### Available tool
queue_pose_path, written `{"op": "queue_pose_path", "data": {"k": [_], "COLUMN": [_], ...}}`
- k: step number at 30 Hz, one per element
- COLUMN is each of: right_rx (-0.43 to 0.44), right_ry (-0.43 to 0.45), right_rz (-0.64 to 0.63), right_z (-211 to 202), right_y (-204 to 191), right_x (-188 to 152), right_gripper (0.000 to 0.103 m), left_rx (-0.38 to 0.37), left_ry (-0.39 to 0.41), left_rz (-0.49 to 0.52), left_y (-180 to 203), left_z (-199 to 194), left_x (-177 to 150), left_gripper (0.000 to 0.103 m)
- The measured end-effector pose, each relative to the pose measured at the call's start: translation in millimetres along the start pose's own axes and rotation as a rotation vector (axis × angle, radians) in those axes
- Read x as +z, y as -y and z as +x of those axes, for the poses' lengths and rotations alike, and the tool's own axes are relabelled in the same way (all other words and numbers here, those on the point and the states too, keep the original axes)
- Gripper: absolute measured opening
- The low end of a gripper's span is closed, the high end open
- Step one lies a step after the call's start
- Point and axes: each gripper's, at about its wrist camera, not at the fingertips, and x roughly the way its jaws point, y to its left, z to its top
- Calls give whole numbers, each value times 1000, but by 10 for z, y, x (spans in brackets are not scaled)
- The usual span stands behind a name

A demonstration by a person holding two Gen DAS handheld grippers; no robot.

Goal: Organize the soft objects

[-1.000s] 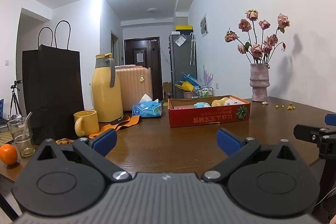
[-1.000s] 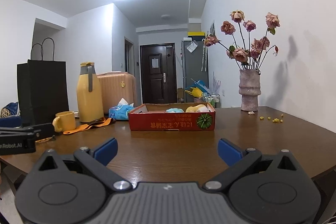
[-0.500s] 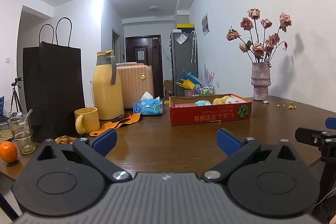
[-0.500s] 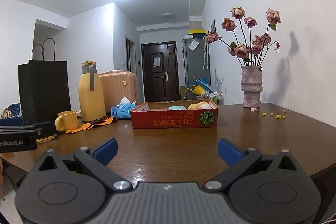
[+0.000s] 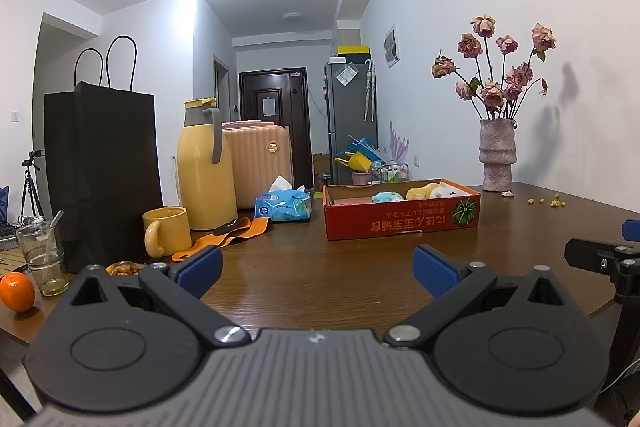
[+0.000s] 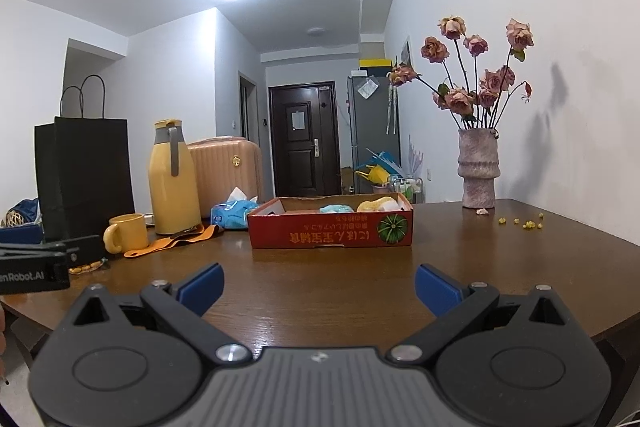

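Note:
A red cardboard box (image 5: 404,223) (image 6: 332,231) stands on the brown table, well beyond both grippers. Soft items lie inside it: a light blue one (image 5: 386,197) (image 6: 336,209), a yellow one (image 5: 422,191) (image 6: 372,205) and a white one (image 5: 444,191). An orange and brown strap (image 5: 230,233) (image 6: 176,239) lies flat left of the box, by a blue tissue pack (image 5: 284,207) (image 6: 232,213). My left gripper (image 5: 316,269) is open and empty above the near table. My right gripper (image 6: 318,285) is open and empty too.
A yellow thermos (image 5: 204,167), yellow mug (image 5: 166,231), black paper bag (image 5: 100,171), glass (image 5: 42,257) and orange (image 5: 16,291) stand at the left. A vase of dried roses (image 5: 496,159) is at the back right, yellow bits (image 6: 520,221) near it.
Both grippers have risen a little and tilted down, so the table and box sit lower in view. Both stay open and empty.

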Motion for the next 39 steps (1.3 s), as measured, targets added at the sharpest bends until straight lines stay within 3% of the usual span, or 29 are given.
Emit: {"op": "queue_pose_path", "data": {"k": [39], "right_rx": [-12], "right_ry": [9], "right_rz": [7], "right_z": [-8], "right_y": [21], "right_x": [-20], "right_gripper": [102], "left_rx": [-13], "left_ry": [4], "left_rz": [11], "left_y": [-25], "left_z": [-21], "left_x": [-4], "left_gripper": [103]}}
